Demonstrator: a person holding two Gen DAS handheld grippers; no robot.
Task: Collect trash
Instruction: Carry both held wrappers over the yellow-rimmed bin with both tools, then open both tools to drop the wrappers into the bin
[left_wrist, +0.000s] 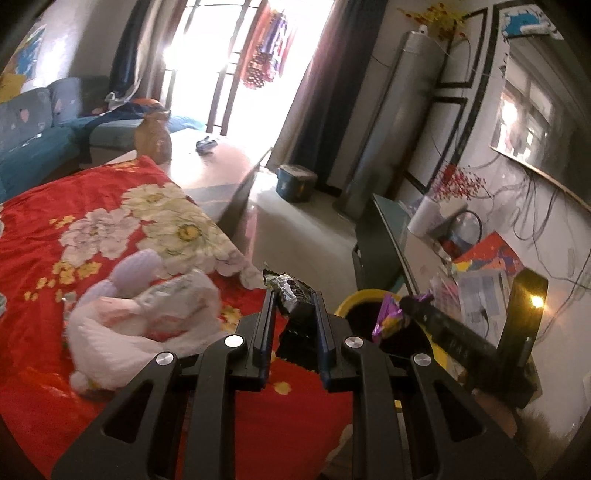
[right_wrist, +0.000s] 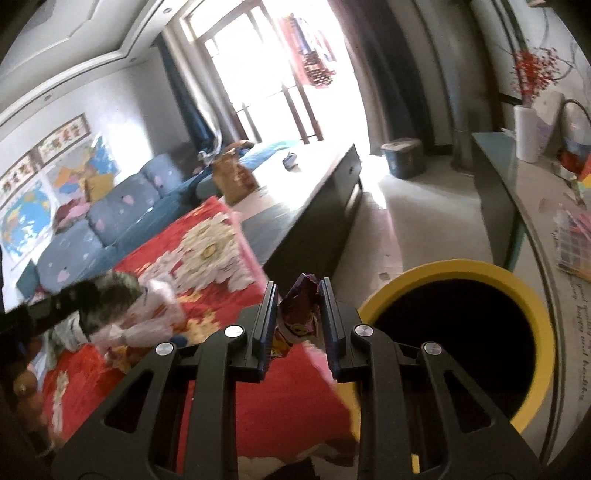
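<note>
Purple wrapper (right_wrist: 299, 317) pinched in right claw (right_wrist: 298, 295), beside yellow bin (right_wrist: 458, 269).

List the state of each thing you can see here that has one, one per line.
Left hand-held gripper: shut on black wrapper.
Right hand-held gripper: shut on purple wrapper.
Yellow bin: open, upright, inside too dark to see.
Plush toy: lying on red blanket.

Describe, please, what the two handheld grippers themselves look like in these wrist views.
The left gripper and right gripper look alike: matte black plastic linkage arms with cut-out slots, round silver pivot pins, and two flat parallel fingers edged in dark blue padding. No cables, markings, sleeves or hands show.
</note>
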